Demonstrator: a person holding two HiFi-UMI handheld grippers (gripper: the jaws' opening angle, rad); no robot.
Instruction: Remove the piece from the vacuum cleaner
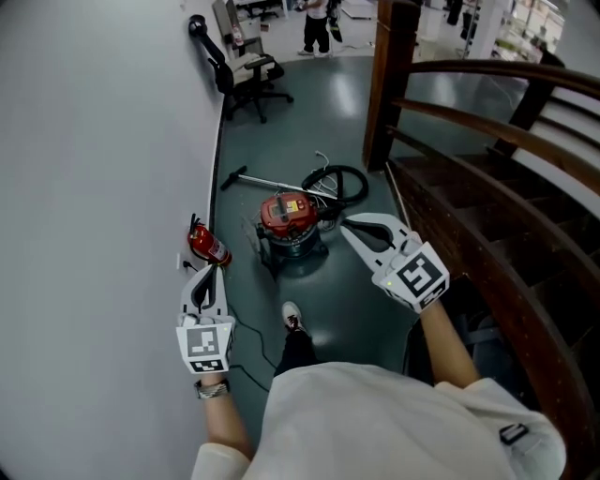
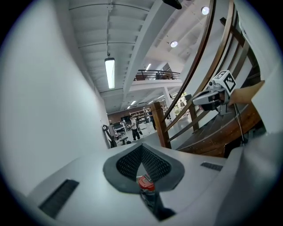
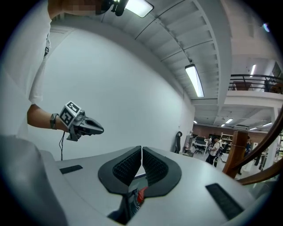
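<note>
**Grippers, two, both mine.**
- Left gripper (image 1: 208,274): the jaws were closed pad to pad with nothing between them. I held it over the floor (image 1: 281,131) close to the wall (image 1: 94,141).
- Right gripper (image 1: 349,225): the jaws were likewise pressed together and empty. I held it on the staircase (image 1: 469,187) side. In the head view its tip showed just right of the vacuum cleaner.

**Vacuum cleaner (image 1: 289,225), one.** It had a red lid on a dark drum. It stood upright on the floor, about midway between the wall edge and the foot of the staircase, ahead of both grippers and apart from them.

**Hose (image 1: 345,178), one.** It was black and lay in a loop behind the vacuum cleaner, toward the stair post.

**Tube (image 1: 267,180), one.** It was long and thin and lay flat behind the vacuum cleaner, toward the wall.

**Fire extinguisher (image 1: 208,246), one.** It was red and lay at the wall edge of the floor, just beyond my left gripper.

**Office chair (image 1: 248,75).** I counted at least one, black, far along the wall.

**Person (image 1: 317,26), one.** The person stood at the far end of the floor.

**Shoe (image 1: 293,319), one, mine.** It was on the floor just short of the vacuum cleaner.
</note>
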